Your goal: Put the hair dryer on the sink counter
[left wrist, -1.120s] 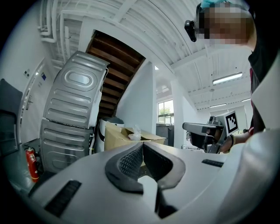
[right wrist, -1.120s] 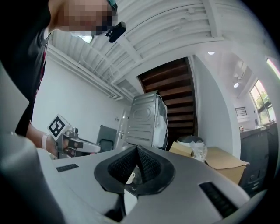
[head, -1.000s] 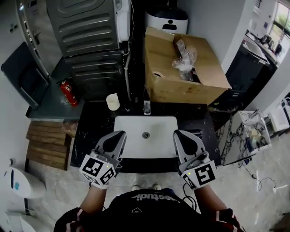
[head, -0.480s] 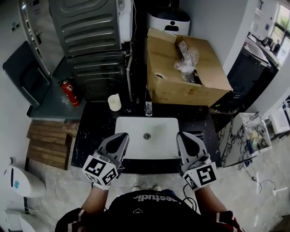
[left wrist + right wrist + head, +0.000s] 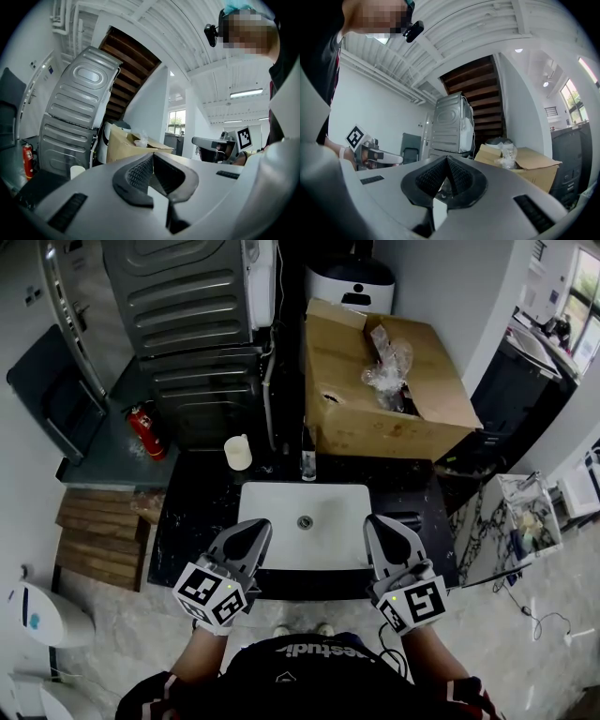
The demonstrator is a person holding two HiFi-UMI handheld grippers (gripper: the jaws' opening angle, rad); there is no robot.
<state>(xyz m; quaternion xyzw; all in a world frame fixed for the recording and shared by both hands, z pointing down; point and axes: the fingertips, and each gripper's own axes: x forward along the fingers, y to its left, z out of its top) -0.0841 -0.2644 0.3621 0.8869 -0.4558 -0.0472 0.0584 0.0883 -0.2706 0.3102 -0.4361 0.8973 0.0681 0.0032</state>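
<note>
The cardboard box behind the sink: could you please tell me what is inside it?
Crumpled clear plastic wrapping pokes out of the cardboard box through its open top. Anything deeper is hidden by the flaps and the wrapping.

Premises: a wash corner set inside a larger workspace hall, not a finished home bathroom. Evidence: white basin in a dark stone sink counter with tap. Grey metal appliance housings stand behind. Also noted: open cardboard box, red fire extinguisher, timber staircase underside, ribbed white ceiling with strip light.
</note>
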